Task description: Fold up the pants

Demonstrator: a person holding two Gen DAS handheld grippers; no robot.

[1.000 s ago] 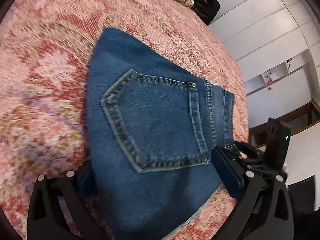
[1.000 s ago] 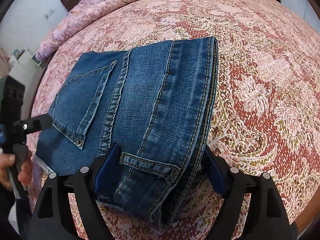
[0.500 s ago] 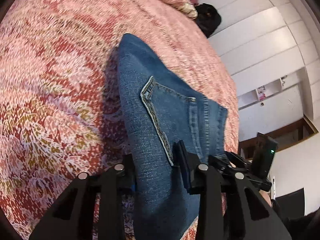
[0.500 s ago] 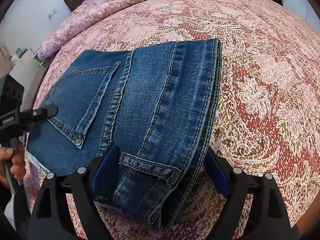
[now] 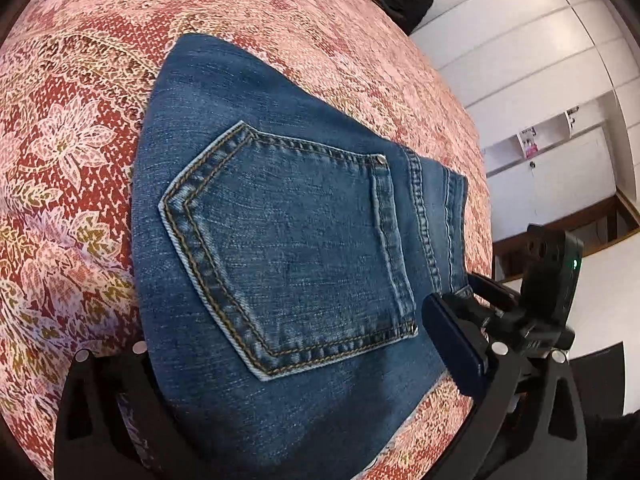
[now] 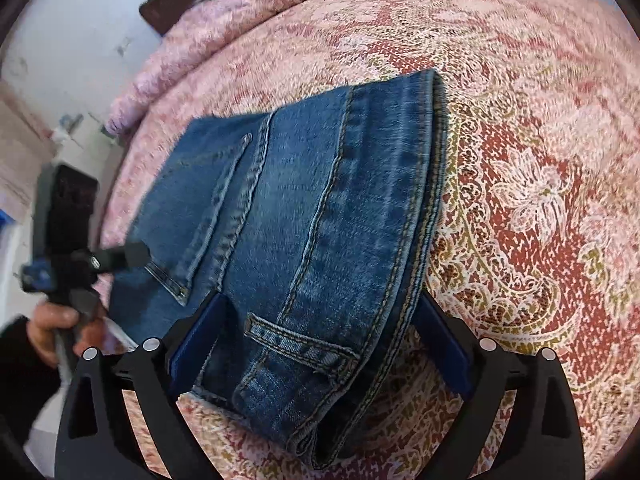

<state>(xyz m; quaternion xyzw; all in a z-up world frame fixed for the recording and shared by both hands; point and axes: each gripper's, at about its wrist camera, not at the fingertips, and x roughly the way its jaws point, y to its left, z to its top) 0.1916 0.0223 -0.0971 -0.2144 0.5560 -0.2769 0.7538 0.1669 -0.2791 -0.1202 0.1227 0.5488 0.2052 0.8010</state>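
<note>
The folded jeans (image 5: 288, 248) lie flat on the bed (image 5: 72, 160), on its pink and red patterned cover. The left tongs (image 5: 296, 364) are opening wide, with the pocket end of the jeans between their fingers, not pressed. The right tongs (image 6: 320, 344) are opening too, fingers on both sides of the waistband end.

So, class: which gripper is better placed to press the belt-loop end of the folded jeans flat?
Right gripper: its opening jaws straddle the belt loop on the jeans. The left gripper straddles the pocket side.
</note>
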